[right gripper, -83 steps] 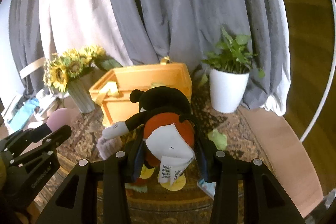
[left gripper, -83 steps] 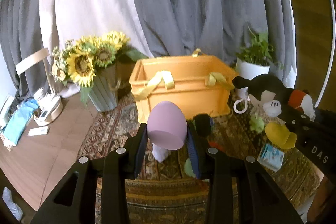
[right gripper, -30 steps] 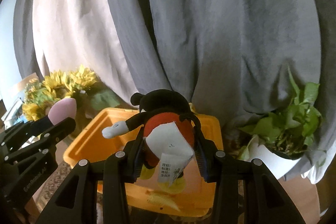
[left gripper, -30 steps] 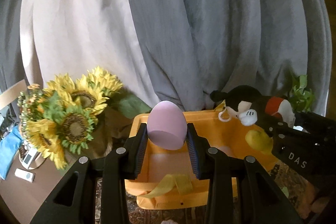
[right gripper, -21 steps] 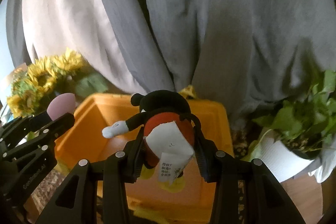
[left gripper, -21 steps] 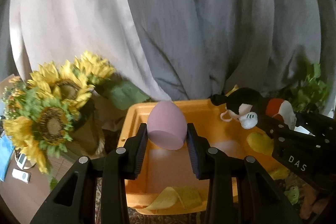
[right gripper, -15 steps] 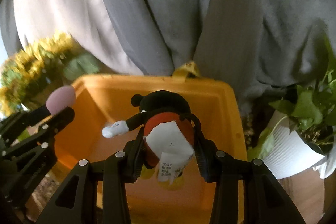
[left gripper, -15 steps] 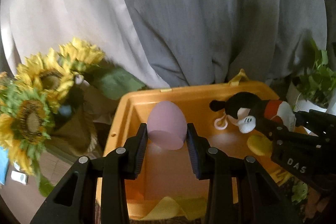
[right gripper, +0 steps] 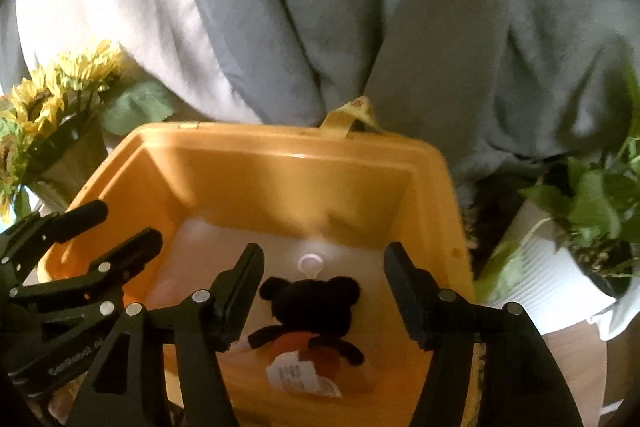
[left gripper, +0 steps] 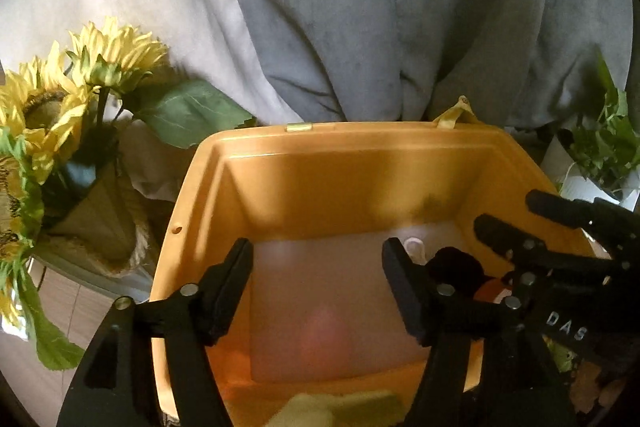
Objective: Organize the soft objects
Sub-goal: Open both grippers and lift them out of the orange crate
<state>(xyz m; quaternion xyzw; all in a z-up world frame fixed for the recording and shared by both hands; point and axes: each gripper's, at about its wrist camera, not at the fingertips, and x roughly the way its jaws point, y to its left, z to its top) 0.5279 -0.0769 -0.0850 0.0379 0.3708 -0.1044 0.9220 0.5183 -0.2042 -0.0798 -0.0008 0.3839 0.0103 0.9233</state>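
Both tongs are hanging spread and empty over the orange bin [left gripper: 224, 163], the left tongs [left gripper: 316, 279] above the blurred pink egg toy [left gripper: 326, 337] and the right tongs [right gripper: 324, 283] above the black mouse plush [right gripper: 312, 303], both lying on the bin's floor. Lifting straight up is looking wisest, to avoid snagging either toy. A second ago both toys were pinched above the bin; the jaws have just been opening.

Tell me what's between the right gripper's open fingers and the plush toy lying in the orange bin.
Nothing: in the right wrist view the right gripper, jaws just opened, hangs over the plush toy in the orange bin, with only bare air between.

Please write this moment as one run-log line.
left gripper: opening, empty | right gripper: opening, empty | pink egg, mouse plush: in orange bin
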